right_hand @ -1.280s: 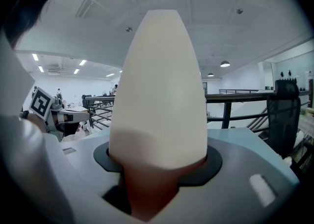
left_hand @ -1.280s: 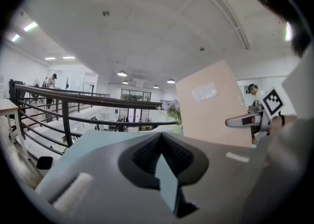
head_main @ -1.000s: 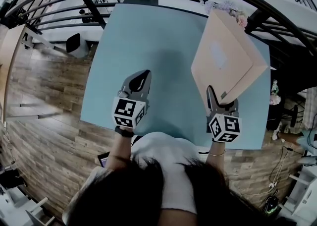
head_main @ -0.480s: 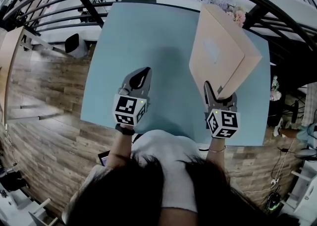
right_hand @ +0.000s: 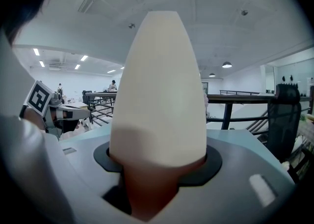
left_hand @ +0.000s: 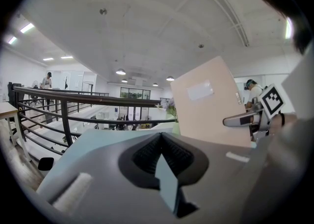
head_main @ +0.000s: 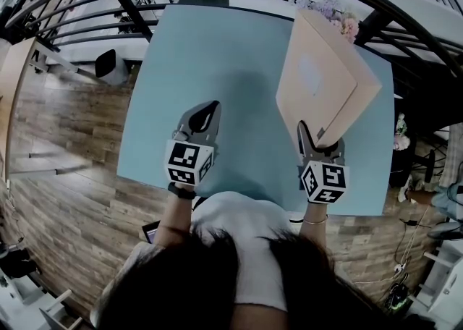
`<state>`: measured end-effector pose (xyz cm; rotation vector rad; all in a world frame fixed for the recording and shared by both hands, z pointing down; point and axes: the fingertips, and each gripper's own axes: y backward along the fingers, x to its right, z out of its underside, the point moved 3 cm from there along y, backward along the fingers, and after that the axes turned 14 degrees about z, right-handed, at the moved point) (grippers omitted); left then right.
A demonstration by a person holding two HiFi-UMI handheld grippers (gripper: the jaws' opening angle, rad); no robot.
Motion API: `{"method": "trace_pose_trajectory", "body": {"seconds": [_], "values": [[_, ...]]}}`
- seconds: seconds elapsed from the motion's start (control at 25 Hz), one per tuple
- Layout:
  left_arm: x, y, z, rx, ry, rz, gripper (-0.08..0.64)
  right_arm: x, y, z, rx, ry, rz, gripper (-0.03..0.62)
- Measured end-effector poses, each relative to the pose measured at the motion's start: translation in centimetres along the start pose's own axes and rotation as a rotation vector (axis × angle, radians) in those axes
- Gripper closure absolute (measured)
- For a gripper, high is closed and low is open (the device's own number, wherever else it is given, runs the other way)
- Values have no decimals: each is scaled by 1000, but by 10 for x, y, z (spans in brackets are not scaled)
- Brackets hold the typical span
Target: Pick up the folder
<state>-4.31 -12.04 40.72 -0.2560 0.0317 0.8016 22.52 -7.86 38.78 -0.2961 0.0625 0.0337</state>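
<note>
A beige folder (head_main: 325, 79) with a pale label stands tilted up over the right side of the light blue table (head_main: 217, 53), its near corner clamped in my right gripper (head_main: 318, 144). In the right gripper view the folder (right_hand: 159, 90) rises edge-on from between the jaws of the right gripper (right_hand: 157, 169), which are shut on it. My left gripper (head_main: 207, 111) hovers over the table's near left part, shut and empty. The left gripper view shows the left gripper (left_hand: 162, 142) with its jaws together, and off to the right the folder (left_hand: 208, 102) with the right gripper (left_hand: 245, 119).
A black metal railing (head_main: 145, 14) curves round the table's far side, with a lower floor beyond it. Flowers (head_main: 336, 11) stand at the table's back edge. Wooden floor (head_main: 65, 140) lies to the left. A black stool (head_main: 108, 64) stands near the table's left corner.
</note>
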Motion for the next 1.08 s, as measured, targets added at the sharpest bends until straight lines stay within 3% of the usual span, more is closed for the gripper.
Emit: {"method": "trace_pose_trajectory", "body": {"seconds": [1.08], "values": [[1,-2,1,-8,3,2,503,-2,-1,6,-29,-4,-10,327]]}}
